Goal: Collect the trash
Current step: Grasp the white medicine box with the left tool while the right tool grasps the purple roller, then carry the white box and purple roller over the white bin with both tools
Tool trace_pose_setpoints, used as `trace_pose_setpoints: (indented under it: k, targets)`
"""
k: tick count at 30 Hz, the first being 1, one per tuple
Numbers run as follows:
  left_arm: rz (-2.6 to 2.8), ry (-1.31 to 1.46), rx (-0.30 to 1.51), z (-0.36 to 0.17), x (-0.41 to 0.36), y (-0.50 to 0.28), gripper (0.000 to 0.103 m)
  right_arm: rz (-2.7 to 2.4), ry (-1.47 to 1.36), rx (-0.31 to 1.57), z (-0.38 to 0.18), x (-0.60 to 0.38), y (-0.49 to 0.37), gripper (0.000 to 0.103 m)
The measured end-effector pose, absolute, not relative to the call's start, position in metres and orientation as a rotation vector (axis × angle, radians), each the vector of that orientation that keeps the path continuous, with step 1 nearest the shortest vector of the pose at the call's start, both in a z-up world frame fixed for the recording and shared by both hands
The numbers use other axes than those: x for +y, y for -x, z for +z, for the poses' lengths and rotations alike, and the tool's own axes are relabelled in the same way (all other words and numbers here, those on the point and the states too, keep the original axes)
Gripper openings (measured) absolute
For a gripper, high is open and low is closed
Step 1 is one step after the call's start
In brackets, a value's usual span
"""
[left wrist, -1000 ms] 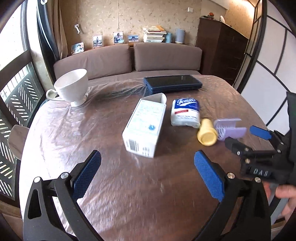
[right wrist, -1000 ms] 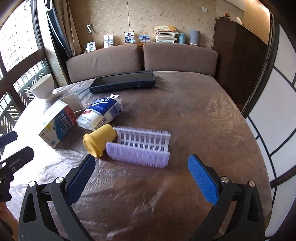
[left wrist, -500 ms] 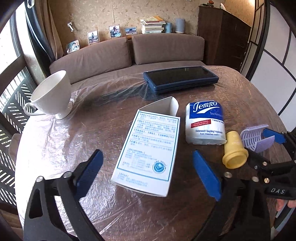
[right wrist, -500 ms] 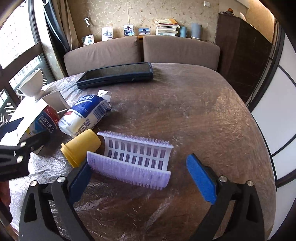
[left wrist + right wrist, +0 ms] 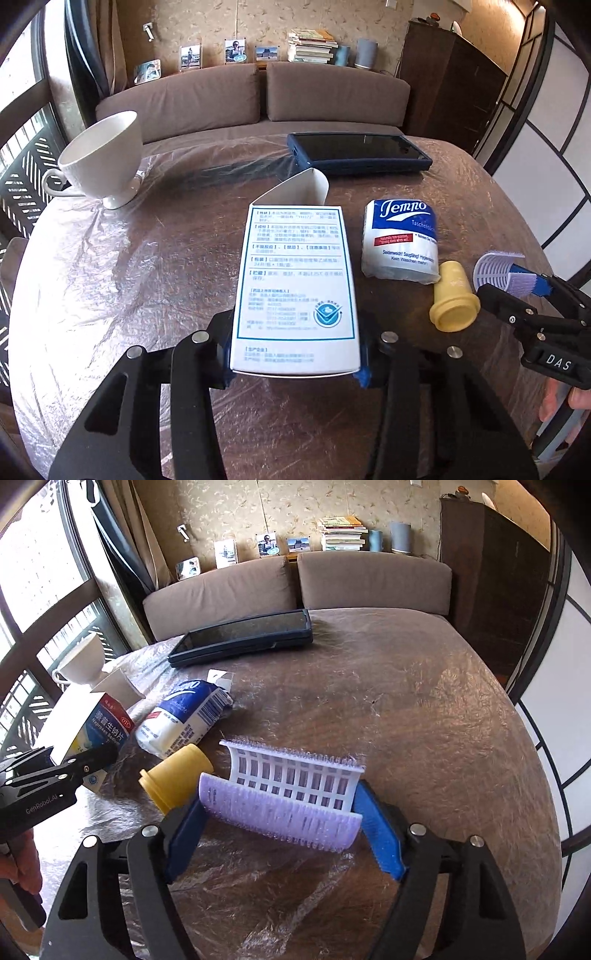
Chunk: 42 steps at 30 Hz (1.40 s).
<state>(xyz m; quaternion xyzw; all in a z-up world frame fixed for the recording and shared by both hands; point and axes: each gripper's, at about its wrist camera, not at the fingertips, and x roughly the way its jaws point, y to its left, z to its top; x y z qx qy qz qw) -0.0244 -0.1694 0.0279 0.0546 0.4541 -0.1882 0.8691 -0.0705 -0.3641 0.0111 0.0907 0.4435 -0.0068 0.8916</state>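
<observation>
A white medicine box (image 5: 295, 288) with an open flap lies on the film-covered table. My left gripper (image 5: 295, 373) is shut on its near end, blue pads pressed on both sides. To its right lie a Tempo tissue pack (image 5: 400, 240) and a yellow cap (image 5: 452, 302). In the right wrist view a purple hair roller (image 5: 288, 797), split into two halves, lies crosswise between the fingers of my right gripper (image 5: 280, 812). Its jaws are closing, and the blue pads (image 5: 376, 830) touch both ends of the roller. The yellow cap (image 5: 177, 775) sits just left of it.
A white footed cup (image 5: 103, 158) stands at the far left of the table (image 5: 424, 720). A tablet in a dark blue case (image 5: 358, 153) lies at the back. A brown sofa and a dark cabinet stand beyond. A person's hand (image 5: 22, 864) holds the left gripper's handle.
My left gripper moved forward over the box and closed on it. The right gripper's fingers came in from wide open until they met the roller's ends.
</observation>
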Motion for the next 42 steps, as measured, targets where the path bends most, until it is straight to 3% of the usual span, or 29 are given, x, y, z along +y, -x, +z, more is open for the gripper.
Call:
trace_pose_setpoints:
  k: [23, 42]
  targets:
    - [-0.397, 0.016, 0.951, 0.046, -0.126, 0.096, 0.047, 0.150, -0.228, 0.925, 0.045, -0.329, 0.160, 0.076]
    - [-0.425, -0.033, 0.938, 0.053, -0.101, 0.177, 0.047, 0.234, -0.209, 0.932, 0.064, -0.292, 0.236, 0.076]
